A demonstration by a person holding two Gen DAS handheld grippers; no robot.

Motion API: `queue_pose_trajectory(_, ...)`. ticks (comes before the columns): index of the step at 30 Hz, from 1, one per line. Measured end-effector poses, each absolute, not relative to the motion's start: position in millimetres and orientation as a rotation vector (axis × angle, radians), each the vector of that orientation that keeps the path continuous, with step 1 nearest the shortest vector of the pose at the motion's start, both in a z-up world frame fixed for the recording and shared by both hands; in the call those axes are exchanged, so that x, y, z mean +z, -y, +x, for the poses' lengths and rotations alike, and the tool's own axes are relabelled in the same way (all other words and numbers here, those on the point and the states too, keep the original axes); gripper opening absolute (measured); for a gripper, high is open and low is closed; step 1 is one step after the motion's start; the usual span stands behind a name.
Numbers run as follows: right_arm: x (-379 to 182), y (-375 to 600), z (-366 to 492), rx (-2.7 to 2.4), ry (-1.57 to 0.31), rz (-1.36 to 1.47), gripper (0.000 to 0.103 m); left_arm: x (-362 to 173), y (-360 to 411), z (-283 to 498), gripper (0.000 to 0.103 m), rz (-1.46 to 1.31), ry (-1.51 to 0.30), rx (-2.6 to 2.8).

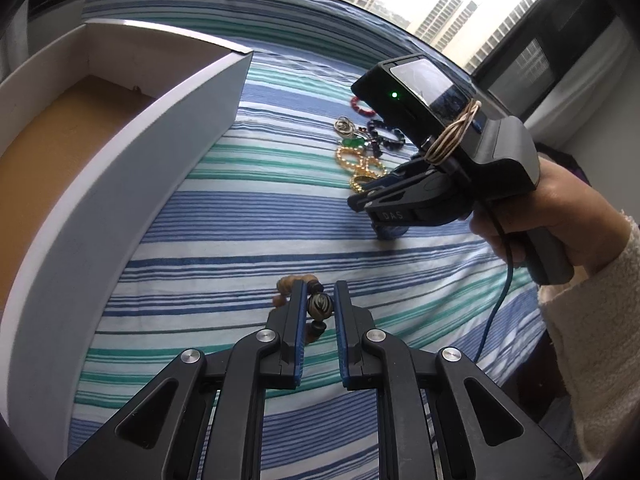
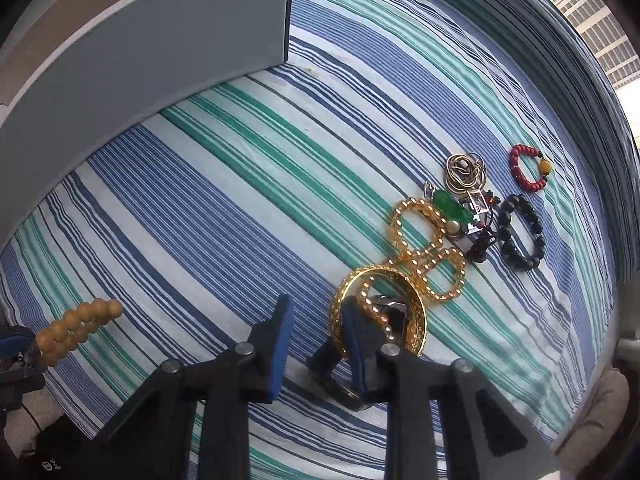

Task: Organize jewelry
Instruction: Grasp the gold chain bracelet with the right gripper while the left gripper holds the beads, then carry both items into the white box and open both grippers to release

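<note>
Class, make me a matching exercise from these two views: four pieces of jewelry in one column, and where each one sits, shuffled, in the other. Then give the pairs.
Things
1. tan bead string
2. gold bangle
3. red bracelet
4. black bracelet

Places
A. farthest from the right tongs, alone on the sheet
B. ringing one finger of the right tongs
C. held in the left tongs
D. just nearer than the red one

Pairs: 1-C, 2-B, 3-A, 4-D

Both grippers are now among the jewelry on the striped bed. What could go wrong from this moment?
1. The left gripper holds the wooden bead bracelet only by its carved bead; it may slip out on the way to the white box.
2. The right gripper, open, has one finger inside the gold bangle, which overlaps the gold bead strand; lifting may drag both.
</note>
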State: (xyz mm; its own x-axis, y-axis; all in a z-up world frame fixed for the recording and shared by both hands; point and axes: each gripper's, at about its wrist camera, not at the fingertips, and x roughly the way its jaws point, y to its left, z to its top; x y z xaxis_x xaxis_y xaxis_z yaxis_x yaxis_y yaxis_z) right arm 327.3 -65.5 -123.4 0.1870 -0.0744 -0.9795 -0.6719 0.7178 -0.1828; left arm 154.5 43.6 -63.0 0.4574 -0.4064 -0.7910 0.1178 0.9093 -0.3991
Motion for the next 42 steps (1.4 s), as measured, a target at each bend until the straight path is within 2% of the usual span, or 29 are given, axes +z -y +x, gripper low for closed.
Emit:
queue_pose_trajectory(1,-124,66,327,0.447,-1.328,-0.702,0.009,-64,-45,154,0.011,-0.312,-1.053,-0.327)
queue_pose_trajectory(2,-123,68,327,0.432,-1.318,-0.701,0.007,-64,-47,153,0.011,-0.318,-1.056,-0.326)
queue_pose_trajectory(16,-13,140,295,0.557,-1.085,-0.295,0.007,-22,-71,128,0.011,-0.409,-1.018,-0.302)
queue_pose_trajectory(25,43,70,246,0.773,-0.897,-0.271,0.007,49,-140,94,0.011,-0.407,-0.903,-0.168)
queue_pose_trajectory(29,59,11,234,0.894,-0.844,-0.266,0.007,61,-189,92,0.011,-0.406,-0.859,-0.046)
queue_pose_trajectory(35,48,-86,236,1.003,-0.850,-0.320,0.007,33,-264,104,0.011,-0.438,-0.862,0.146)
queue_pose_trajectory(42,-10,-176,261,0.977,-0.959,-0.427,0.007,-31,-320,121,0.011,-0.456,-0.957,0.304)
